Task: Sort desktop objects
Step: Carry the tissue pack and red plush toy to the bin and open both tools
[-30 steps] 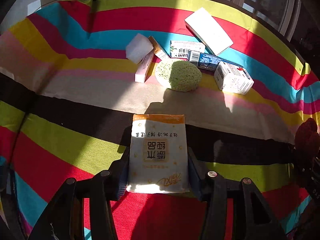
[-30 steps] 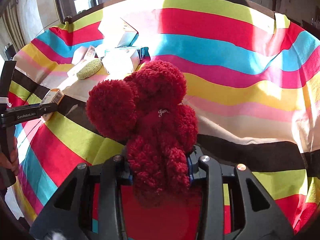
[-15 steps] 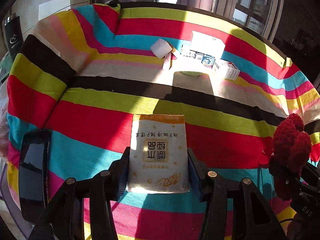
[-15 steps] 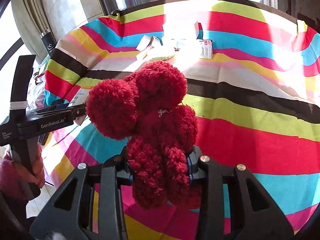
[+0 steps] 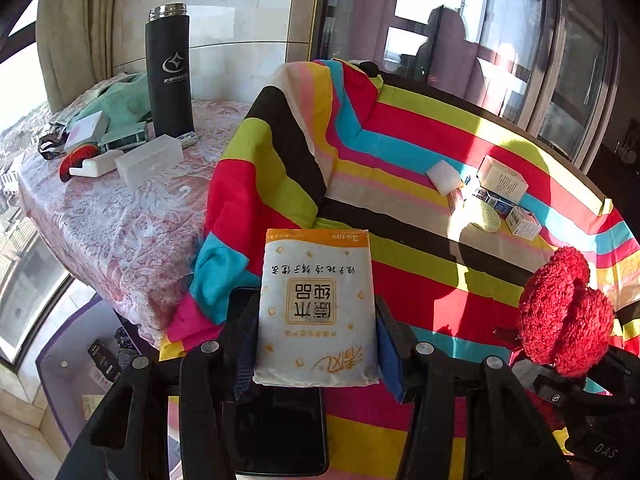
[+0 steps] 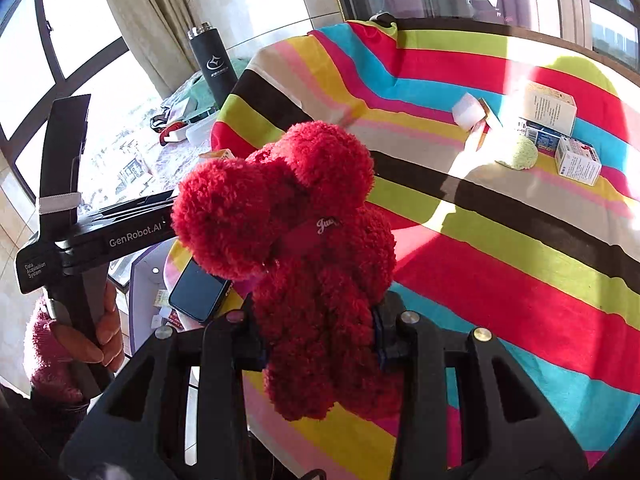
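Left wrist: left gripper (image 5: 316,344) clamped on the tissue pack (image 5: 316,308), grip unchanged from a second ago. View has swung off the table (image 5: 440,128): the pile was close ahead, now it sits far right, with sponge (image 5: 486,216), white block (image 5: 444,171) and boxes (image 5: 502,179). Phone (image 5: 280,432) lies under the fingers. Side table with flask (image 5: 169,72) now visible on the left. Red plush (image 5: 560,312) at right edge.

Right wrist: right gripper (image 6: 320,340) shut tight on the plush (image 6: 288,240), same hold as before. Pile has shifted to the upper right: sponge (image 6: 518,152), boxes (image 6: 578,160). Left hand (image 6: 96,336) on the other gripper's handle at left; phone (image 6: 198,292) at the table's near edge.
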`<state>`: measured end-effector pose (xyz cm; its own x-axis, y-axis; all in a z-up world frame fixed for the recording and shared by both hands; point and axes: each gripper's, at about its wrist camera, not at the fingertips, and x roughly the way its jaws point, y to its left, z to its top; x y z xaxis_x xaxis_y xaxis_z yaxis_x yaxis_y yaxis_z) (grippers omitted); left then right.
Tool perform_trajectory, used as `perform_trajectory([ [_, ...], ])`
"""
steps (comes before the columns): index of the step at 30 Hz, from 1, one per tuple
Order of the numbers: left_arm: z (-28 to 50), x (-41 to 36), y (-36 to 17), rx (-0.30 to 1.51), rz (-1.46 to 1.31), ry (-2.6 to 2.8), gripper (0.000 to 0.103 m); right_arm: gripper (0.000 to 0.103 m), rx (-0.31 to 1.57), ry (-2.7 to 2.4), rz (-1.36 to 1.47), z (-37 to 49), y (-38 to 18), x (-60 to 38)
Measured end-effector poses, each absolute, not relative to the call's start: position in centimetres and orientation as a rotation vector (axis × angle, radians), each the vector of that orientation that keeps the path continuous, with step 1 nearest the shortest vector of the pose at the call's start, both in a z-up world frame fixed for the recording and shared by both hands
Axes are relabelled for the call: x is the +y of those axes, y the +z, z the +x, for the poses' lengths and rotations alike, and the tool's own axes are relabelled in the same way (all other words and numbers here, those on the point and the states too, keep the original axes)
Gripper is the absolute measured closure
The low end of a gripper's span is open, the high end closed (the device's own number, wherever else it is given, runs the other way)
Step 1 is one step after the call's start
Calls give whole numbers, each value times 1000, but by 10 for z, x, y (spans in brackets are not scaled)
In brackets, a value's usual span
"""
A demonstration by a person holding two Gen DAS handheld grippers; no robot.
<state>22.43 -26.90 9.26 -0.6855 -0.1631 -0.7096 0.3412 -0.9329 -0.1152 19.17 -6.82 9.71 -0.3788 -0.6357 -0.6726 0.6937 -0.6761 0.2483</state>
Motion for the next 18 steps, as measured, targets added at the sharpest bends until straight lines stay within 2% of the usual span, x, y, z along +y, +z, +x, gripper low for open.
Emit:
perform_trajectory([
  [9, 267, -378, 94, 434, 954, -2472, 51, 63, 197, -1874, 833, 213, 110, -192],
  [18, 309, -451, 73, 505, 899, -2311, 51, 63, 298, -1628, 833, 249, 99, -279],
])
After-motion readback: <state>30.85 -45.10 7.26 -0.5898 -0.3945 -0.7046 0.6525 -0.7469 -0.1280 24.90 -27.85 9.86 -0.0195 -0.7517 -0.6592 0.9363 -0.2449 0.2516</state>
